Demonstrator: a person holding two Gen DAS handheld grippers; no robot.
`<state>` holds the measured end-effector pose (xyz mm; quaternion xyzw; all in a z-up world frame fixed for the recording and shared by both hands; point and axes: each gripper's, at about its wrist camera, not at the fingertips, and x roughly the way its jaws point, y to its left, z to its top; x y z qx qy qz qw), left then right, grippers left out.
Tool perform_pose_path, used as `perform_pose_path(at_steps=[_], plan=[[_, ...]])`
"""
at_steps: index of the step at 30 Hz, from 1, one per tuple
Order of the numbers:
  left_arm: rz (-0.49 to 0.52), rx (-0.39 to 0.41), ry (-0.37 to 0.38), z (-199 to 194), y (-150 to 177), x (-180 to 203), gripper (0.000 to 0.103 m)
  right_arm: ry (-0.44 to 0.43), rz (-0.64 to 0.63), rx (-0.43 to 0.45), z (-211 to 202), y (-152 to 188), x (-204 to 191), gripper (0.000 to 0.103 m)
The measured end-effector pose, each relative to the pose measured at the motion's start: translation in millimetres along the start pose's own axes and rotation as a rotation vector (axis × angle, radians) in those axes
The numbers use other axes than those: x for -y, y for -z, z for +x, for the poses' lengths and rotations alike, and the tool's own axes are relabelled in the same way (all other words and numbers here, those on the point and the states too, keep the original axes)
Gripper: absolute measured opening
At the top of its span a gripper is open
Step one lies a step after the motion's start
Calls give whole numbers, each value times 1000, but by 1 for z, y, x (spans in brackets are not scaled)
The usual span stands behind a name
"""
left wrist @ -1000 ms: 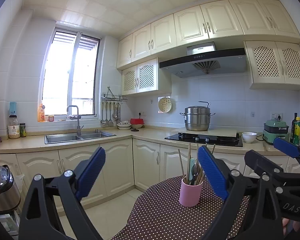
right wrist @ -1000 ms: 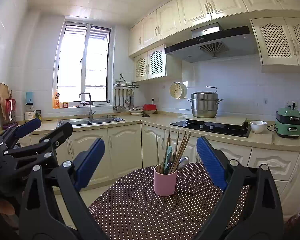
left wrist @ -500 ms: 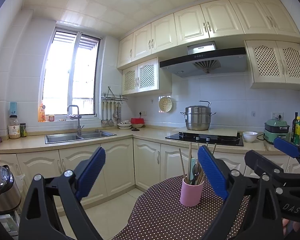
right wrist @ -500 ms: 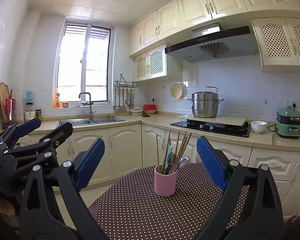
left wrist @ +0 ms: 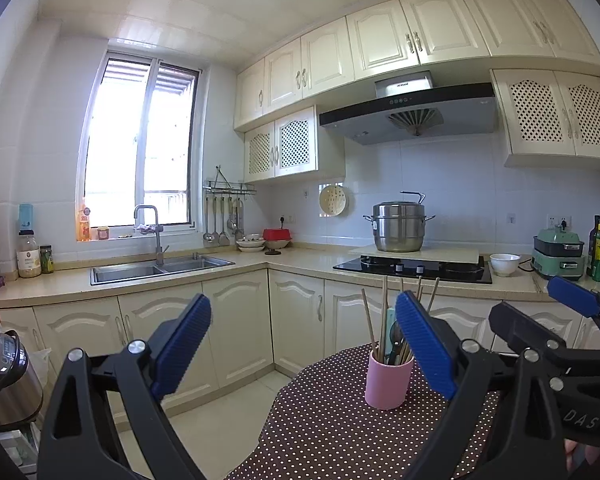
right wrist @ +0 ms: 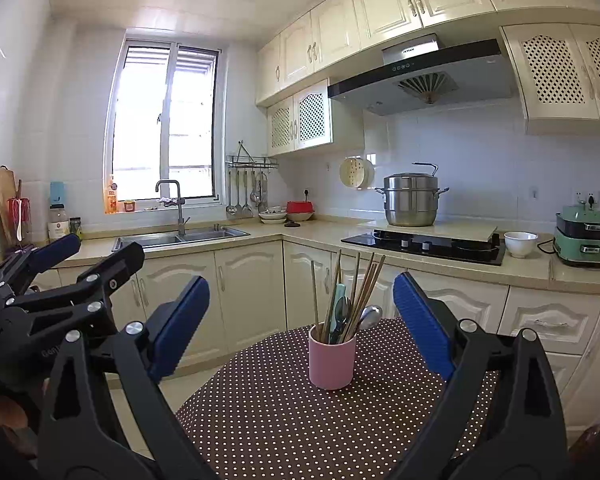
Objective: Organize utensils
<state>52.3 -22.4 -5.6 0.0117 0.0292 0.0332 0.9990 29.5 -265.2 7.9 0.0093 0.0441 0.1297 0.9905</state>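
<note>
A pink cup (right wrist: 332,360) stands upright on a round table with a brown polka-dot cloth (right wrist: 280,420). It holds several wooden chopsticks (right wrist: 366,288), a teal-handled utensil and a metal spoon (right wrist: 370,314). The cup also shows in the left wrist view (left wrist: 388,380), partly behind my right finger pad. My right gripper (right wrist: 300,320) is open and empty, held above the table short of the cup. My left gripper (left wrist: 302,344) is open and empty, left of the cup. Each gripper shows at the edge of the other's view.
A cream L-shaped kitchen counter (right wrist: 324,236) runs behind the table, with a sink (right wrist: 180,236), a black hob (right wrist: 428,246) carrying a steel pot (right wrist: 412,200), a white bowl (right wrist: 520,243) and a green appliance (right wrist: 582,236). A rice cooker (left wrist: 4,376) stands at the left.
</note>
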Motion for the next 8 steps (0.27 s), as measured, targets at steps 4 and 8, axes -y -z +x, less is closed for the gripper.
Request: perform_pose_path(at_steps=[4, 8], plan=[[1, -28, 2, 11, 5, 2, 92, 2, 6, -24, 10, 6, 4, 92], [3, -58, -18, 25, 12, 2, 92, 5, 11, -54, 22, 13, 11, 92]])
